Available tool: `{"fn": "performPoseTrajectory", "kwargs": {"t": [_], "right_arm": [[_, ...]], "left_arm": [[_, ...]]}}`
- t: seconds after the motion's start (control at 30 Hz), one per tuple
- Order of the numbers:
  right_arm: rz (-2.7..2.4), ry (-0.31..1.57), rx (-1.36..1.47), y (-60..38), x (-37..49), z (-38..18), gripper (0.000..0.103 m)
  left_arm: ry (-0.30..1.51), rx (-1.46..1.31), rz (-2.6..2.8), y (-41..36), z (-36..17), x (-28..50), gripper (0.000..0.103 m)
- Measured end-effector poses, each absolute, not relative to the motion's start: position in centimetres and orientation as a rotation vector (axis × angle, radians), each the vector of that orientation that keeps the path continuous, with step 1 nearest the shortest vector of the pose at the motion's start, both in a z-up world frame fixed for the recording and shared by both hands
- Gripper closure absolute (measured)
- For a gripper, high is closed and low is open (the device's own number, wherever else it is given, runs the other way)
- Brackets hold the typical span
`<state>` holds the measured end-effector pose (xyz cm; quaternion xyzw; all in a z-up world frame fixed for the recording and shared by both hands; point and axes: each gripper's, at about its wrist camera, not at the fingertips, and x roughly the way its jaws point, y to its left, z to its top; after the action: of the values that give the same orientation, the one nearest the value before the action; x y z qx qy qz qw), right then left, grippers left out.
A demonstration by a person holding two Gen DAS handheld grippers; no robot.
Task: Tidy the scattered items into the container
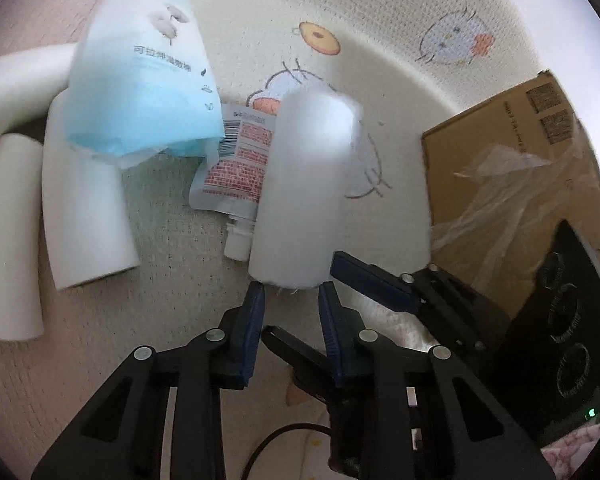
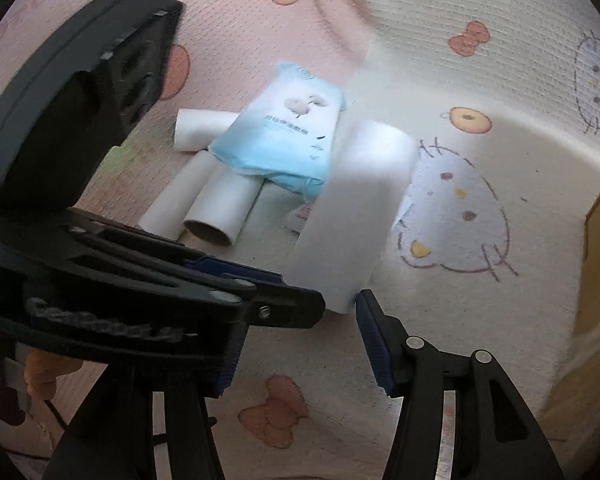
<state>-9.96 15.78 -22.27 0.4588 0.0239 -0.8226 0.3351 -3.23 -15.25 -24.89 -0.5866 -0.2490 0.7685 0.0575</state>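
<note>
Gripping the near end of a white cotton roll (image 1: 304, 184), the left gripper (image 1: 292, 292) is seen at the lower centre of the left wrist view, its blue pads pressed narrowly against the roll's base. The right gripper (image 2: 300, 344) is being held just beside it, jaws spread wide, one blue pad touching or nearly touching the same roll's lower edge; nothing is being carried by it.

Beyond the roll, a flat spouted pouch (image 1: 236, 164) is lying on the cartoon-printed mat (image 1: 380, 40), partly hidden. A barcode and pink blocks of small print are visible on it, too small to be read. At the upper left, a blue and white cotton pad packet (image 1: 140, 76) is resting over several white tubes (image 1: 84, 208); a line of Chinese characters is printed on it, blurred.

At the right edge, a cardboard box (image 1: 512, 184) with loose clear film and two printed code squares is standing, seemingly the container. Its inside is not being shown. The task is judged barely begun: every visible item is lying outside the box.
</note>
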Motion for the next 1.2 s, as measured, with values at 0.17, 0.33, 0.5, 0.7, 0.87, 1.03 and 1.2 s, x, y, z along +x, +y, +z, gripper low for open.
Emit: {"fn": "performPoseTrajectory", "kwargs": {"t": [0.17,0.33,0.5,0.7,0.87,1.03,1.2], "right_arm": [[-2.111,0.0,1.212,15.9,-9.9,-22.2,0.051],[-2.103,-0.026,1.263,17.2,-9.3,-21.9,0.051],[-2.15,0.025,1.255,17.2,-9.4,-21.5,0.051],[-2.273,0.101,1.203,17.6,-8.9,-21.2,0.051],[-2.349,0.07,1.153,18.5,-8.2,-20.6,0.051],[-2.346,0.05,1.221,18.6,-9.1,-21.6,0.05],[-2.315,-0.107,1.259,19.6,-10.0,-22.4,0.045]], "left_arm": [[-0.771,-1.759,2.356,-15.4,-24.3,-2.3,0.072],[-0.728,-1.72,2.368,-15.1,-23.0,-1.7,0.072],[-0.715,-1.631,2.42,-15.3,-21.4,-1.7,0.063],[-0.834,-1.463,2.42,-16.7,-21.6,-3.4,0.055],[-0.937,-1.462,2.323,-17.4,-23.4,-5.6,0.055],[-0.915,-1.547,2.225,-16.3,-25.1,-6.8,0.056],[-0.88,-1.577,2.223,-15.4,-26.1,-6.7,0.058]]}}
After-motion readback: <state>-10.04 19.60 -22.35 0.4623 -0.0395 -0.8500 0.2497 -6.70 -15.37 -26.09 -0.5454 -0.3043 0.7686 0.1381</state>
